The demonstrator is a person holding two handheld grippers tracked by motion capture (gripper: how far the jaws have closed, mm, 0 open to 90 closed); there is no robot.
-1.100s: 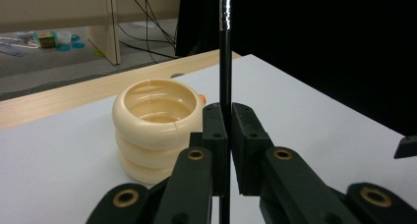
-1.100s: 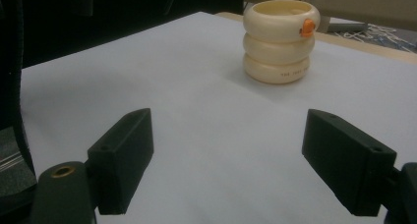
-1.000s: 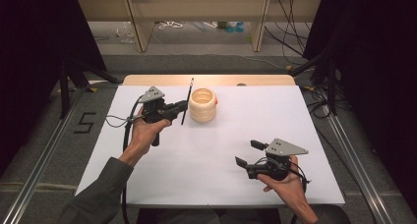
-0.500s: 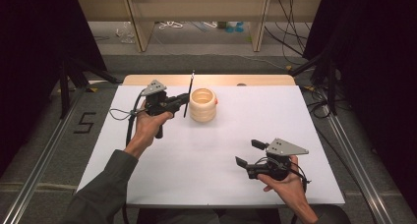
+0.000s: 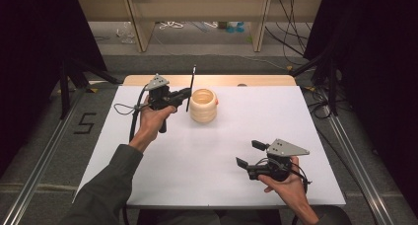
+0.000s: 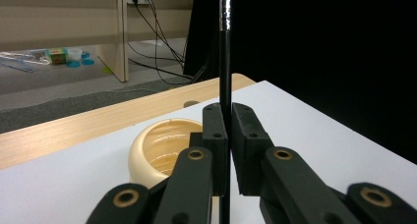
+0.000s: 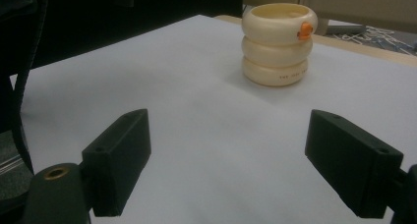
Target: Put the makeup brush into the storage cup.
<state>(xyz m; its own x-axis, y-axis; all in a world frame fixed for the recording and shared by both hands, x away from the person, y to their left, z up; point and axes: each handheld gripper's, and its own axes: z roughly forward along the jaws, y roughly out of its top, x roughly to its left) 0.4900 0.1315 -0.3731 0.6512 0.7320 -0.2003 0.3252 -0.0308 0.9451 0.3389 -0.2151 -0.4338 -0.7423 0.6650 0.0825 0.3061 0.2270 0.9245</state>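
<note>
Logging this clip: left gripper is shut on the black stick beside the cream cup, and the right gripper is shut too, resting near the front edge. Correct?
One thing is wrong: the right gripper is open, its jaws wide apart with nothing between them, as the right gripper view shows. The rest holds: the left gripper is shut on the black stick beside the cream cup.

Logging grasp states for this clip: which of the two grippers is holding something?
The left gripper, beside the cream ringed cup: its jaws clamp a thin black rod. The right gripper is open, jaws empty.
</note>
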